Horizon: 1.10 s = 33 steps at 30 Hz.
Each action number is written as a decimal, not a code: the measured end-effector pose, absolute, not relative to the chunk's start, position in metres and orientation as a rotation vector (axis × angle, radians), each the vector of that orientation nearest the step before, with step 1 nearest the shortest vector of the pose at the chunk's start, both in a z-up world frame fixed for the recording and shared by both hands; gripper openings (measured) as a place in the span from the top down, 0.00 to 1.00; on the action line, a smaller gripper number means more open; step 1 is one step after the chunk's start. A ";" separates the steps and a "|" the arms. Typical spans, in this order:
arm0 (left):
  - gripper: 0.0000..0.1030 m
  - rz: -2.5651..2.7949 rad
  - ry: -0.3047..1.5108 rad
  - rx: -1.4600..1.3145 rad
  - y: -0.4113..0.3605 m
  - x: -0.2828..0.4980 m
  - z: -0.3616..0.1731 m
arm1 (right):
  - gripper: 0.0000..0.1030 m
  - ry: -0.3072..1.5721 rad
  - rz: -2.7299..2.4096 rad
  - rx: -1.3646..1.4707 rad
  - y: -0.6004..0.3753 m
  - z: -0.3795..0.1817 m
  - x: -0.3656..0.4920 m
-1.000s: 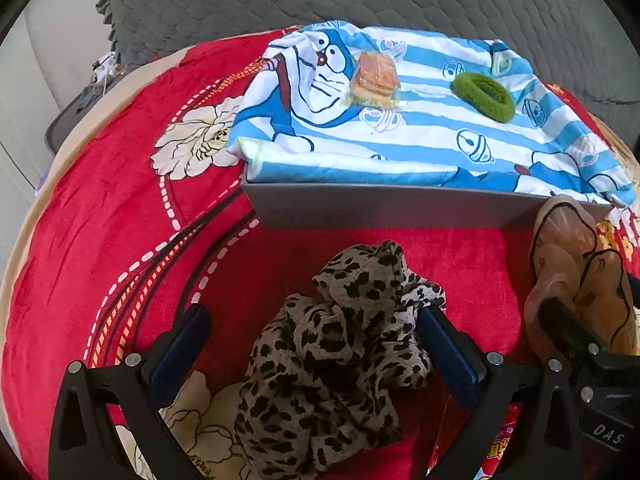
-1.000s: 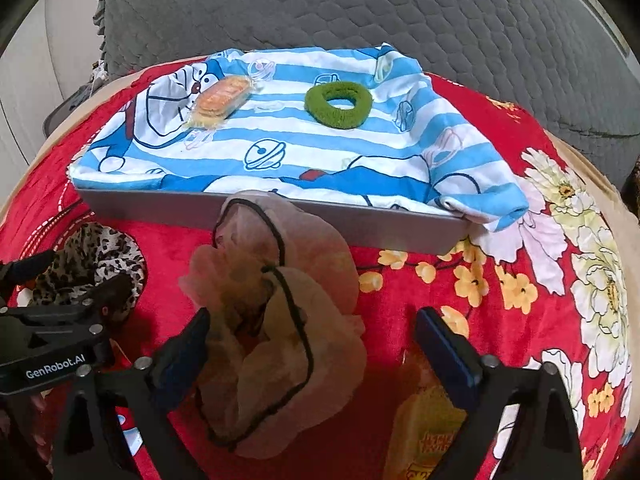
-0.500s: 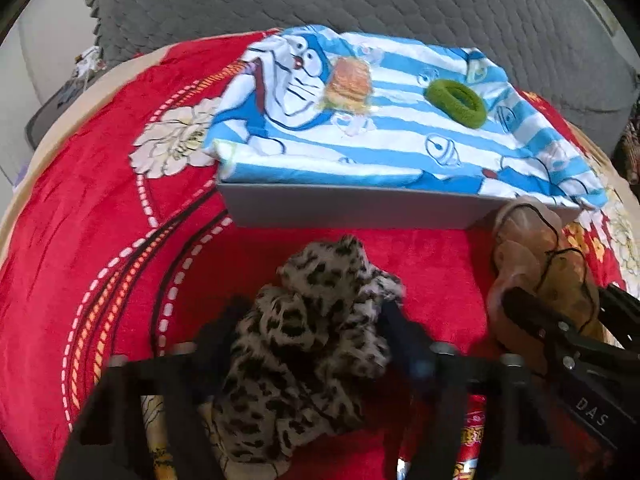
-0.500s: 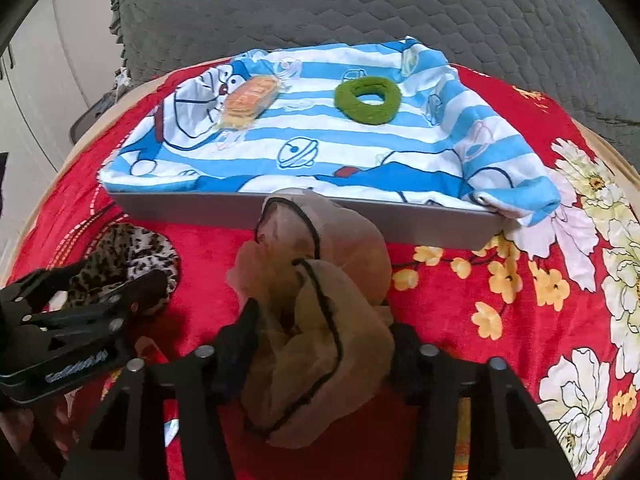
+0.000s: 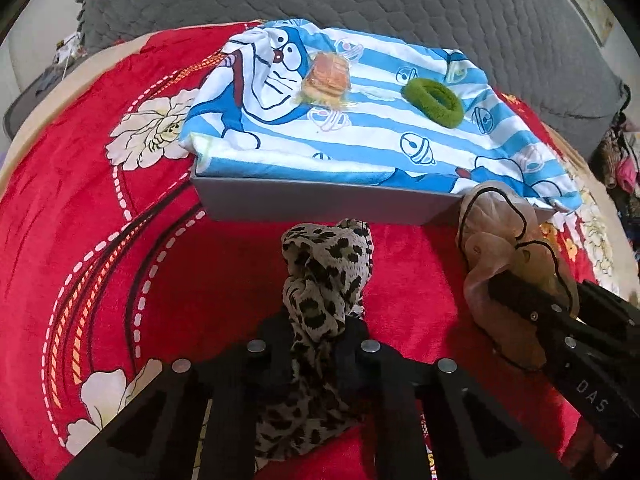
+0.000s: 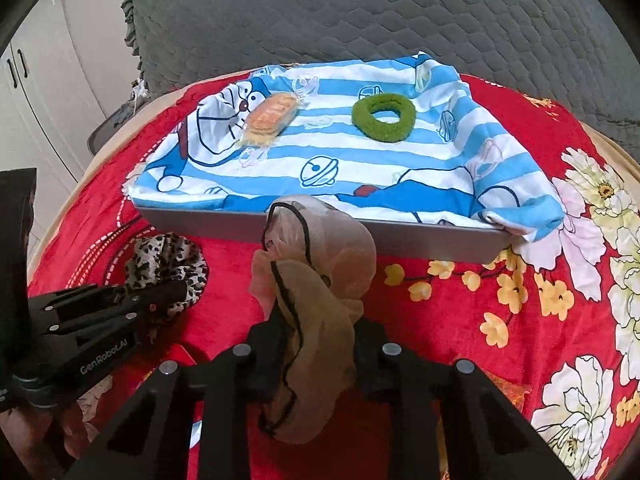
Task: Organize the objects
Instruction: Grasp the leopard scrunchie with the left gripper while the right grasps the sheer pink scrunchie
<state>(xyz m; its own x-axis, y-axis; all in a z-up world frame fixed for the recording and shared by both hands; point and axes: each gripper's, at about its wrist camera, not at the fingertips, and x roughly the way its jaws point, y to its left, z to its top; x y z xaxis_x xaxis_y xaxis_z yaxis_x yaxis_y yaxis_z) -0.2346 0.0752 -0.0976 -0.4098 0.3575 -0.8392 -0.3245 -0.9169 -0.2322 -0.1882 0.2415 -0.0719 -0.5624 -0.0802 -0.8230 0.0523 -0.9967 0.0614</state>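
Both pairs of fingers have closed since a second ago, when they stood wide apart around the two scrunchies. Now the left gripper (image 5: 316,344) pinches the leopard-print scrunchie (image 5: 326,276), whose bunched fabric rises between the fingers above the red floral blanket (image 5: 80,240). The right gripper (image 6: 316,344) is clamped on the beige scrunchie (image 6: 320,280), which has a black edge trim and reaches up in front of the near wall of the grey tray (image 6: 420,240). A blue-striped cartoon cloth (image 6: 360,168) lines the tray and spills over its right corner. On that cloth lie a wrapped orange snack (image 6: 270,118) toward the left and a green scrunchie (image 6: 383,117) toward the right, well apart from each other. Behind the tray is a grey quilted cover (image 6: 360,12).
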 end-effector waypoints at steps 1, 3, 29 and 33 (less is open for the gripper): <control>0.88 2.340 -0.056 -1.403 0.074 -0.234 -0.097 | 0.73 -0.049 -2.710 1.423 0.241 -0.071 -0.188; 0.89 2.340 -0.065 -1.400 0.073 -0.234 -0.096 | 0.73 -0.056 -2.707 1.417 0.241 -0.069 -0.188; 0.90 2.424 -0.038 -1.349 0.067 -0.180 -0.035 | 0.74 -0.127 -2.722 1.309 0.244 -0.022 -0.147; 0.90 2.432 -0.035 -1.335 0.068 -0.163 -0.020 | 0.74 -0.120 -2.738 1.290 0.247 -0.008 -0.125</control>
<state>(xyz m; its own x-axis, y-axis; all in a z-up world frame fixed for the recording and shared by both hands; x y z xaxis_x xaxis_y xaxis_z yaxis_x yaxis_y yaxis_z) -0.1627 0.0678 -0.0201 -0.4858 0.3260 -0.8110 -0.3028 -0.9332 -0.1938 -0.1249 0.2475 -0.0076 -0.6321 -0.1355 -0.7630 0.0683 -0.9905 0.1193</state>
